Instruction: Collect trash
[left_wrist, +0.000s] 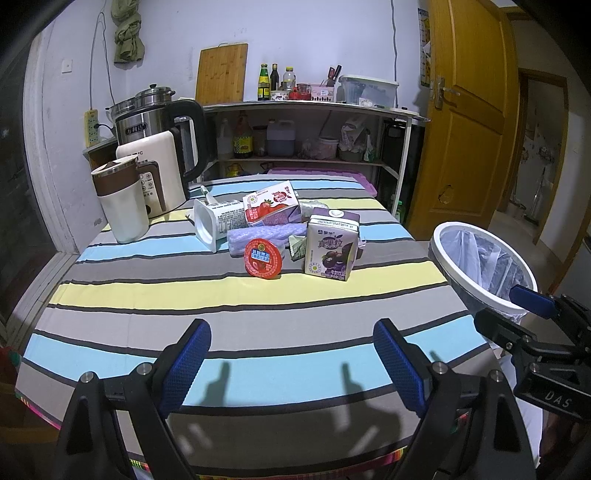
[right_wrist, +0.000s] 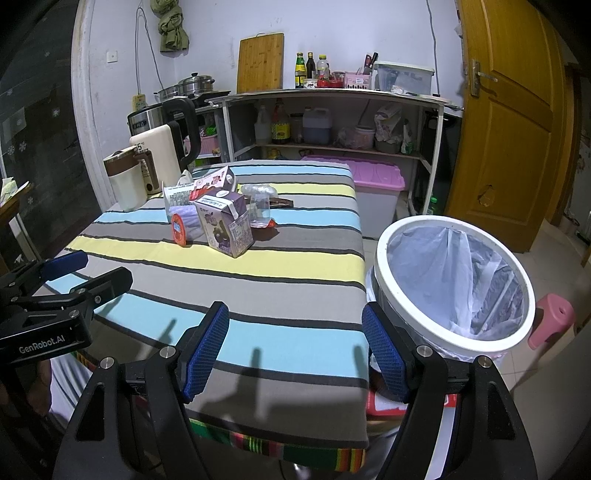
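Trash lies in a cluster mid-table: a purple milk carton (left_wrist: 331, 243) (right_wrist: 226, 225), a red-lidded jelly cup (left_wrist: 262, 257) (right_wrist: 179, 229), a strawberry carton (left_wrist: 271, 204) (right_wrist: 212, 181), a white yoghurt cup on its side (left_wrist: 216, 221), a purple wrapper (left_wrist: 266, 235) and a clear plastic cup (right_wrist: 260, 209). The white-rimmed bin with a bag liner (left_wrist: 484, 266) (right_wrist: 454, 280) stands off the table's right edge. My left gripper (left_wrist: 291, 363) is open and empty over the table's near edge. My right gripper (right_wrist: 295, 350) is open and empty, over the near right corner beside the bin.
A striped cloth covers the table (left_wrist: 258, 302). A cream mug (left_wrist: 120, 201), a cream appliance (left_wrist: 155, 173) and a steel kettle (left_wrist: 159, 122) stand at the back left. A shelf unit (left_wrist: 314, 125), a pink-lidded box (right_wrist: 373, 177), a pink stool (right_wrist: 552, 319) and a wooden door (left_wrist: 465, 110) are around.
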